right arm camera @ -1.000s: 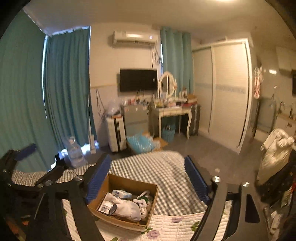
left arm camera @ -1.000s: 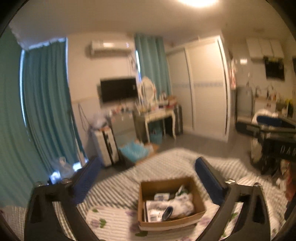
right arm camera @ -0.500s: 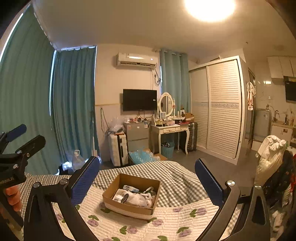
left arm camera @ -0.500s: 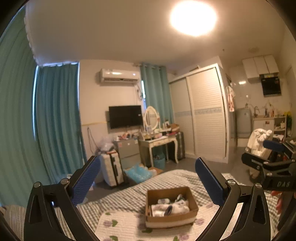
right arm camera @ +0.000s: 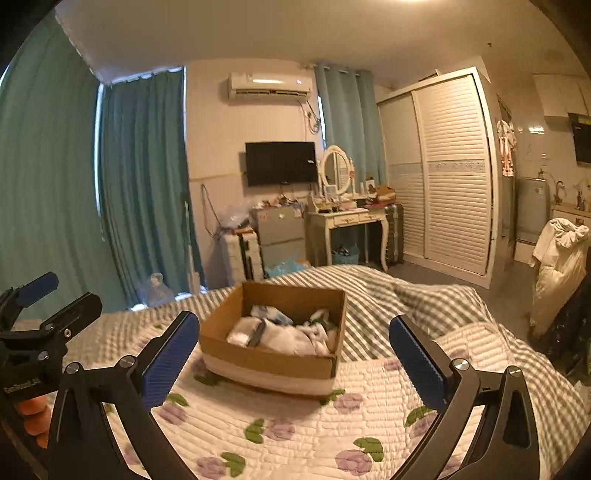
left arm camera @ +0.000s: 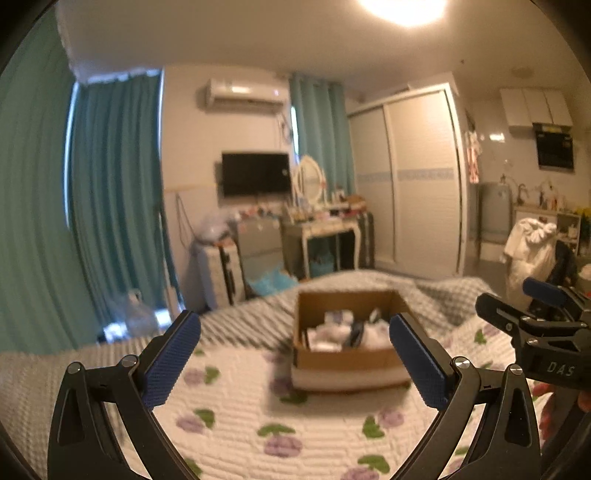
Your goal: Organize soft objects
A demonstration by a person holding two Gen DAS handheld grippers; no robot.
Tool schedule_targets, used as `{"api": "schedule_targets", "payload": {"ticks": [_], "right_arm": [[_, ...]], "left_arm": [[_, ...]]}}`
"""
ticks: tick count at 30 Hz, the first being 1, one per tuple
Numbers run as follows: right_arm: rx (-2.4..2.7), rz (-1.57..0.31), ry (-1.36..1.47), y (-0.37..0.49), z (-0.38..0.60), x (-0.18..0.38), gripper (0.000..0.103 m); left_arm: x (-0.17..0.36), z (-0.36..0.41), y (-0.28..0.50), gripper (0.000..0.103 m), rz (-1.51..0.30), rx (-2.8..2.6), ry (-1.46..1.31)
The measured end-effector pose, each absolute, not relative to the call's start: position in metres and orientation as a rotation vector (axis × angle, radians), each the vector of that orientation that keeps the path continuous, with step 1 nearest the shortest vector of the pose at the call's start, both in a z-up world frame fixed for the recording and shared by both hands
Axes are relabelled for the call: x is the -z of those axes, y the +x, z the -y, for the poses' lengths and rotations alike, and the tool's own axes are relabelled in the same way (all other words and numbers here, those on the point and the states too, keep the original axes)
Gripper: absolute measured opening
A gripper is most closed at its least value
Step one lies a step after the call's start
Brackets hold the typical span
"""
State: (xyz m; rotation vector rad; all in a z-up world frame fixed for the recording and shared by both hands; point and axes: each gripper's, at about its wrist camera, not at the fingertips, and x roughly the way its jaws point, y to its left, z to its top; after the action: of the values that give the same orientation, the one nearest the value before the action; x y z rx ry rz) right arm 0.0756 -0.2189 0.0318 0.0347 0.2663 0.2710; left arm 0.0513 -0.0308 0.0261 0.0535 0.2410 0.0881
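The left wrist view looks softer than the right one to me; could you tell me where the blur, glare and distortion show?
Left wrist view: cardboard box and floral quilt smeared, ceiling lamp blown out, left gripper fairly sharp. Right wrist view: crisper, slight smear on the box, wardrobe edges bowed by the fisheye, dark corners.

Warm yellowish light came from a ceiling lamp (left arm camera: 402, 7), blown out to glare at the top edge of the left wrist view. That view was smeared throughout, probably by motion; the cardboard box (left arm camera: 343, 360) looked soft. The right wrist view was sharper. Both bowed straight lines strongly and darkened to black corners.
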Motion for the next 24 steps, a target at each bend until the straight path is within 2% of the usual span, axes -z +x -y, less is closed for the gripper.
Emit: {"api": "schedule_targets", "payload": {"ticks": [8,24], "right_arm": [[-0.216,-0.313,0.033,0.092,0.217,-0.004,0.103],[-0.204,-0.319,0.054,0.09,0.224,-0.002,0.103]], "left_arm": [[-0.003,0.027,0.055,0.103,-0.305,-0.069,0.048],[-0.003,0.025,0.054,0.103,-0.322,-0.066,0.045]]}}
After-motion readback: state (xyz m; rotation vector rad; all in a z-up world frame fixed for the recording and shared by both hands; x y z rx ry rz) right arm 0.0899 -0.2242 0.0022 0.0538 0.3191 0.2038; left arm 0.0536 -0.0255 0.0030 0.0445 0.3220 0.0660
